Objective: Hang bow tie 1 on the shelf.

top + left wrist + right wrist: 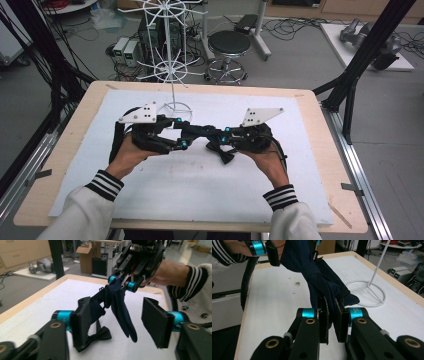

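- The dark navy bow tie (120, 307) hung in mid-frame of the left gripper view, its band draped down from above and its bow knot (98, 335) resting on the white mat (50, 297) at lower centre
- In the high view the same cloth (220, 147) spanned the gap between the two tools at the centre of the frame, above the table (320, 165)
- The right gripper (331, 315) had its jaws pressed together on a fold of the cloth at lower centre of its own view; this grip carried the weight
- The left gripper (117, 322) stood about half closed, its pads to either side of the hanging band; contact of the pads with the cloth could not be confirmed, so it was read as not yet gripping
- The white wire rack (172, 55) stood at the upper centre of the high view, its ring base (367, 293) at the right of the right gripper view
- Step in hand, as judged: securing a second grip on the band so that the tie could be held between both tools
- The next move would call for closing the left jaws squarely on the band, without tugging it out of the right grip, before any lift toward the rack
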{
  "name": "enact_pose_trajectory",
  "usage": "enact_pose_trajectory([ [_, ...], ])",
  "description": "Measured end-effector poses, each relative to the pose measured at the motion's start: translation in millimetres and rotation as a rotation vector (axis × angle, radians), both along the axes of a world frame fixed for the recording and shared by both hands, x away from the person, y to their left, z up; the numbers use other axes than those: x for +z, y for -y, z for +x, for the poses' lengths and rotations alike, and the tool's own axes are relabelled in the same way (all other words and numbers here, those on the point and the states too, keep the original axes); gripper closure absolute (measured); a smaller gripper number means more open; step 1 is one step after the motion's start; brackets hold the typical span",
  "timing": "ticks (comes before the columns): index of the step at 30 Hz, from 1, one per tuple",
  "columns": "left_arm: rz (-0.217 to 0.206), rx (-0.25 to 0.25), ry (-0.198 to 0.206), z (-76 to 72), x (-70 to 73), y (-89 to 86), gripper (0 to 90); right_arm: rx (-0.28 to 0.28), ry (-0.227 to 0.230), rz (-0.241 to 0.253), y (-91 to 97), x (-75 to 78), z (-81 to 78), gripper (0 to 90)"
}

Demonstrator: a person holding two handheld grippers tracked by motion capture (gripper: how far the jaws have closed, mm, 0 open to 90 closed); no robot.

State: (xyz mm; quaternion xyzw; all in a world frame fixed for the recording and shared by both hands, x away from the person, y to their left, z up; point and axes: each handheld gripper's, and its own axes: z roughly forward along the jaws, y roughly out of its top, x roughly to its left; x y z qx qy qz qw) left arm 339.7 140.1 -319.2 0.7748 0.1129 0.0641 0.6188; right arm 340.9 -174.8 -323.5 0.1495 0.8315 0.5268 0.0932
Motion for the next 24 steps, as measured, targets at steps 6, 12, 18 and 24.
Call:
enact_pose_trajectory([
  [6,0.014,-0.004,-0.002,-0.3,-0.2,1.1,56.7,0.0,0.005,-0.006,-3.0,-0.4,-0.8,84.3],
  [12,-0.002,-0.003,0.005,-1.9,1.1,0.9,73.1,0.003,0.013,-0.004,-5.3,0.6,-0.9,84.3],
  [18,0.002,0.005,0.0,-2.7,2.0,-0.2,79.3,0.01,0.012,-0.001,-5.7,0.6,-1.1,84.3],
  [24,-0.011,0.011,0.006,-4.6,3.5,-1.5,80.7,0.014,0.022,0.002,-6.0,-0.1,-1.2,69.3],
])
